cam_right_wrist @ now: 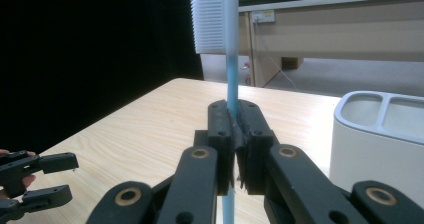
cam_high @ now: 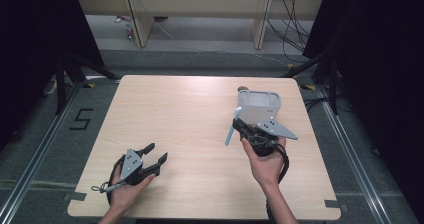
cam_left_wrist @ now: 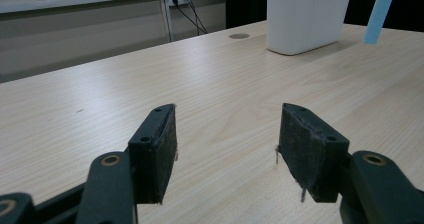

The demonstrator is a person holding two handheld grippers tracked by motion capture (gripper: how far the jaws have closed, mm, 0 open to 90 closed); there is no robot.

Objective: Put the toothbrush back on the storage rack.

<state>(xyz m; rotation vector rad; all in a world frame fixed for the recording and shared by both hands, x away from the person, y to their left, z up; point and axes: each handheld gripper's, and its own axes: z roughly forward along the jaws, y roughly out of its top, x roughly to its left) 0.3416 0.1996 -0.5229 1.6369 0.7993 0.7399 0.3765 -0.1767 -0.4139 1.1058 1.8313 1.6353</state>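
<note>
While clamped tight on the blue toothbrush (cam_right_wrist: 229, 59) handle, right gripper (cam_high: 248, 130) holding it upright, bristle head on top, just beside the white holder (cam_high: 258, 105) at the far right, presumably ready for dropping into a compartment. Left gripper (cam_high: 153, 157) parked near left on the table (cam_high: 190, 109), jaws apart, empty, out of the way.

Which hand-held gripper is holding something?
The right hand-held gripper, shut on the toothbrush beside the holder; the left hand-held gripper is open and empty.
</note>
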